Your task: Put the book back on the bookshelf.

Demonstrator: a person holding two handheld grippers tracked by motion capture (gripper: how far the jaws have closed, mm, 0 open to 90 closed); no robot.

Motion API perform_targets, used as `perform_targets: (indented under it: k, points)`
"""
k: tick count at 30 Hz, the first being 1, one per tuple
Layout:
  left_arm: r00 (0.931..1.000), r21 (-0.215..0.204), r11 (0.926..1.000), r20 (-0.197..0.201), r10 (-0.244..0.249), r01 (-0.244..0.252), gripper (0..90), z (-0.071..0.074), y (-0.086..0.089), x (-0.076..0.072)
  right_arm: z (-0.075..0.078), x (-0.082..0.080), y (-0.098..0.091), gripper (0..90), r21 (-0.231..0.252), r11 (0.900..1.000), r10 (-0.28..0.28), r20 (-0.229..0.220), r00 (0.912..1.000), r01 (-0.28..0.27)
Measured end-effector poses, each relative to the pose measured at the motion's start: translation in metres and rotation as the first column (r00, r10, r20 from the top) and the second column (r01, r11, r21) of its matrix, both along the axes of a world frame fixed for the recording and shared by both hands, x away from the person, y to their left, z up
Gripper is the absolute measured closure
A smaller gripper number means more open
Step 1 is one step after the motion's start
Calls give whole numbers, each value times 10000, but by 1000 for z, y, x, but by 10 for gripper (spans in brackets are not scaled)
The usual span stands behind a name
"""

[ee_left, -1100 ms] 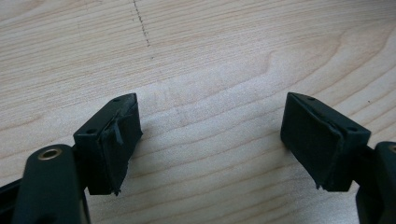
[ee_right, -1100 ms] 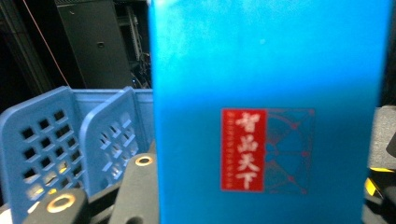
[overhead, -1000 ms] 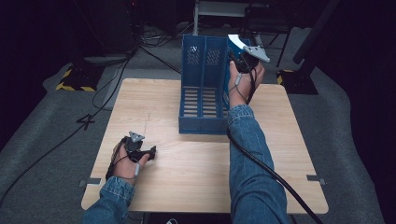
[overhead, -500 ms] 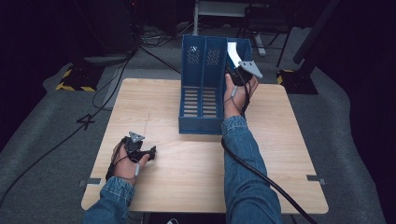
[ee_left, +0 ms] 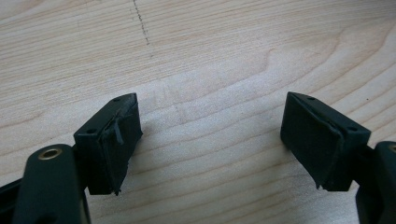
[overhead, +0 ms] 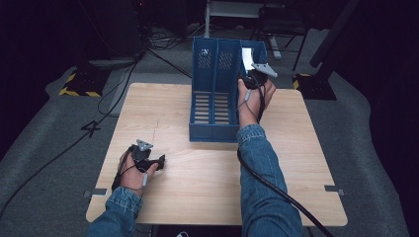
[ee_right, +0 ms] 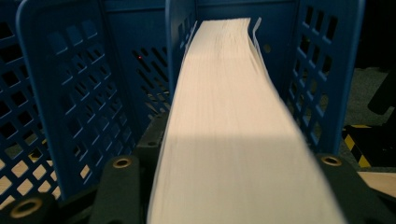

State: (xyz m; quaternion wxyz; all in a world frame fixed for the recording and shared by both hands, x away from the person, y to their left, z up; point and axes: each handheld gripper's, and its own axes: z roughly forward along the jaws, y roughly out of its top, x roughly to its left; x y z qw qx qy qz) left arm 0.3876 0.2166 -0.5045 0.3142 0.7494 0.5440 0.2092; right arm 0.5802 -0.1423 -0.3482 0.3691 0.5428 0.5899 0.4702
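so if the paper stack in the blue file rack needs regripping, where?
Take the paper stack across its thickness at the near, open-front edge, coming in from the person's side. It stands on edge in the blue file rack, whose walls block both faces farther in.

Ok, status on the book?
Right gripper jaws just opening, book between them. Book upright in rack's rightmost slot. Left gripper open over table. Nothing blocking.
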Motion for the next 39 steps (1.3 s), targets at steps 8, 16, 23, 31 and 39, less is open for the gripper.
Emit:
perform_targets:
  k: [8, 16, 23, 31, 39]
  points:
    - [10000, 16, 10000, 17, -16, 16, 207, 0, 0, 0, 8, 4, 6, 613, -720, 9974, -77, -696, 9975, 27]
    - [10000, 37, 10000, -3, -30, 30, 207, 0, 0, 0, 16, 1, 6, 615, -705, 9975, -62, 705, 9975, 112]
    - [10000, 28, 10000, 8, -31, 30, 208, 0, 0, -1, -8, 9, 3, 602, -211, 9997, -120, 743, 9972, 136]
    - [10000, 95, 9999, 10, -88, 88, 208, 0, 1, -1, 11, 1, 4, 471, -320, 9994, -140, 375, 9992, 152]
    - [10000, 80, 9999, -5, -87, 87, 208, 0, 3, -5, 40, -33, -13, 403, 180, 9968, 762, 710, 9946, -777]
